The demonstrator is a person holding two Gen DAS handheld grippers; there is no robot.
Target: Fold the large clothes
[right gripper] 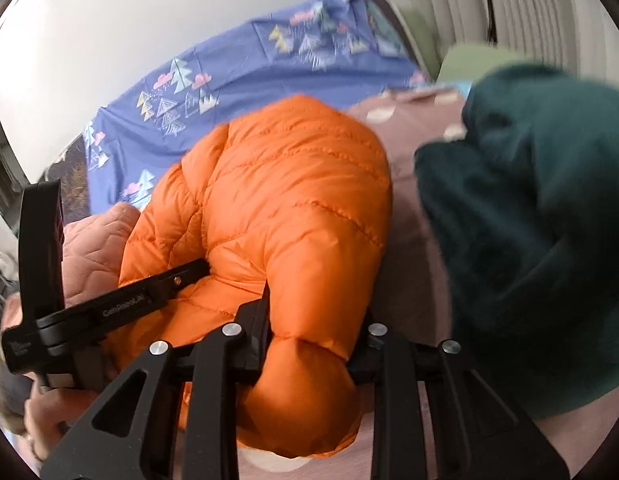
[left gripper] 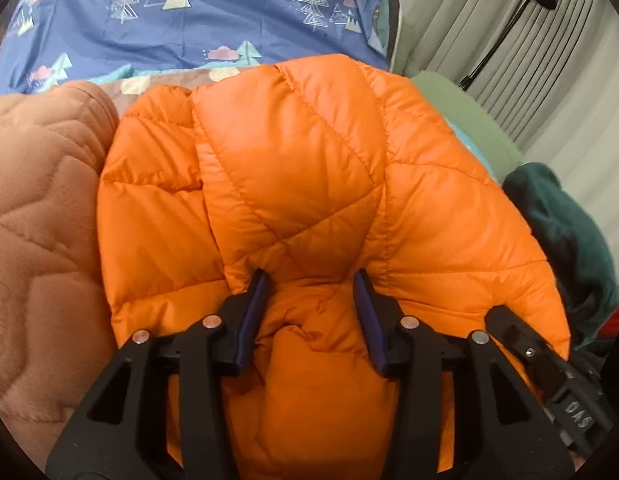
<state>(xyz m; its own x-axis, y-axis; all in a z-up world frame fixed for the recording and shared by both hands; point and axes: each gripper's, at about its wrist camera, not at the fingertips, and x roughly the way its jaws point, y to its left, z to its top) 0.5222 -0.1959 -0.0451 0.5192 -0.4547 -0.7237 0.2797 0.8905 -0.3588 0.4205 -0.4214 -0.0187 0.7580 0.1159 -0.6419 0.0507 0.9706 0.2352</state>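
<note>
Orange puffer jacket (left gripper: 309, 184) edge pinched by left gripper (left gripper: 311, 280) and right gripper (right gripper: 317, 320)

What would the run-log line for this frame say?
stage: folding orange puffer jacket | left gripper: jaws around jacket fold | right gripper: jaws shut on jacket edge | beside: green garment
</note>
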